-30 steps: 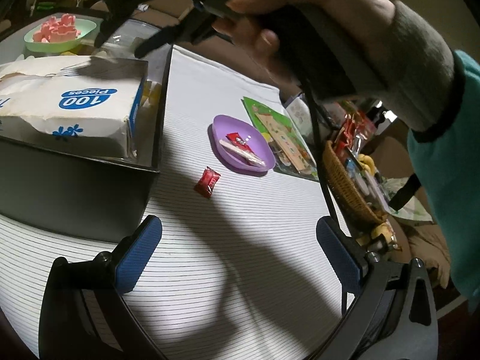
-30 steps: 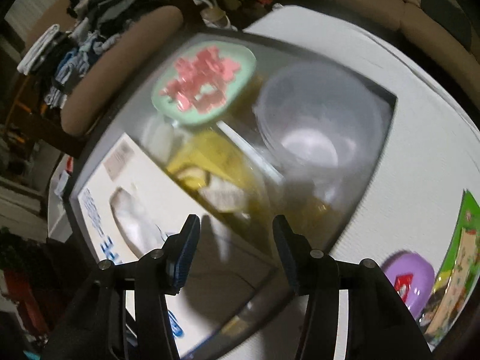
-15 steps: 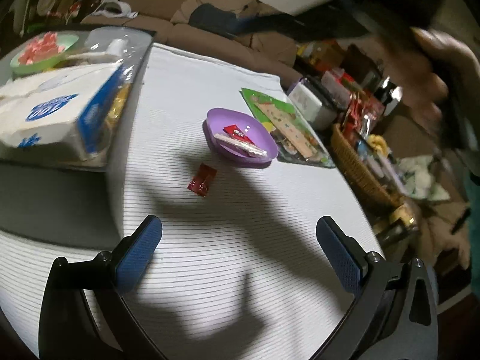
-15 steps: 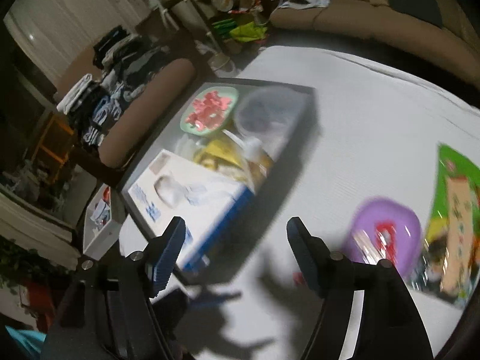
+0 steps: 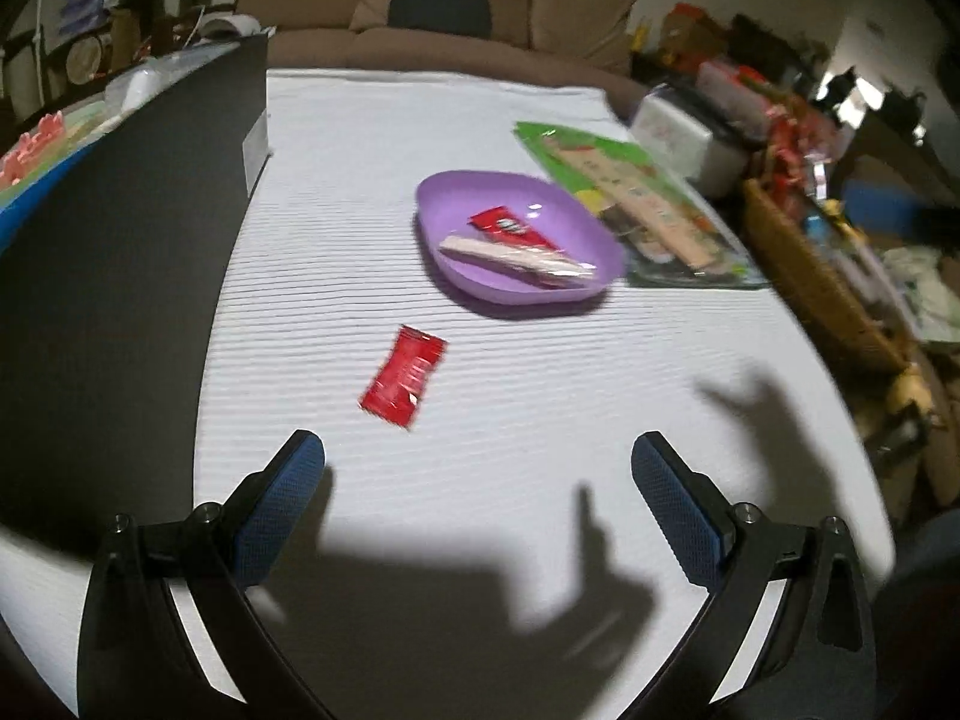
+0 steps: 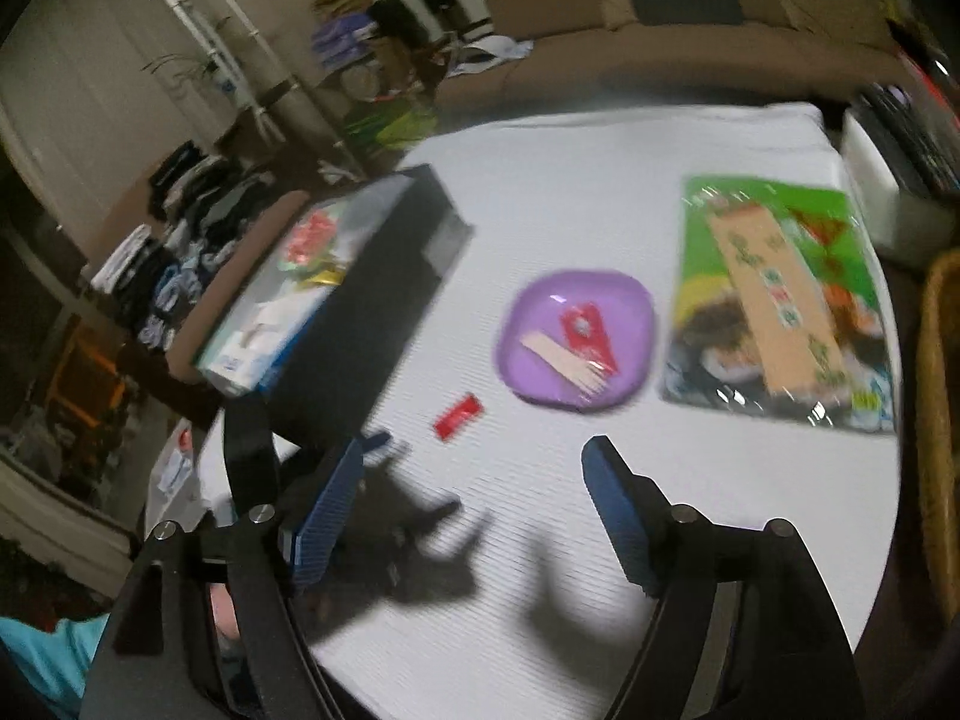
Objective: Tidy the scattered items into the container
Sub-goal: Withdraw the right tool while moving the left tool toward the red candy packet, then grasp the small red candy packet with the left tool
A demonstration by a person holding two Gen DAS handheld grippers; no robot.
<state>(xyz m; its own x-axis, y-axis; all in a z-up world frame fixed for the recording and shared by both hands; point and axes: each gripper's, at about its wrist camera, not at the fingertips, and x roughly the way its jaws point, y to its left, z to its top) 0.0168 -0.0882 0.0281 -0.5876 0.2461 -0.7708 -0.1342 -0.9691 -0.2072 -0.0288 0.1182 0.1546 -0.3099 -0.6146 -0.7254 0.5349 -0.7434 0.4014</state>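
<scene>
The dark container (image 6: 360,300) at ten o'clock is already holding several items. A red packet (image 5: 403,376), a purple plate (image 5: 516,237) and a green pack (image 6: 780,300) are waiting outside. The left gripper (image 5: 477,480) and right gripper (image 6: 474,510) are gaping wide, holding nothing.

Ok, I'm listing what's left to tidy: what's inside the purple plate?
The purple plate holds a red sachet and a wrapped wooden fork. Anything beneath the wrappers is hidden.
</scene>
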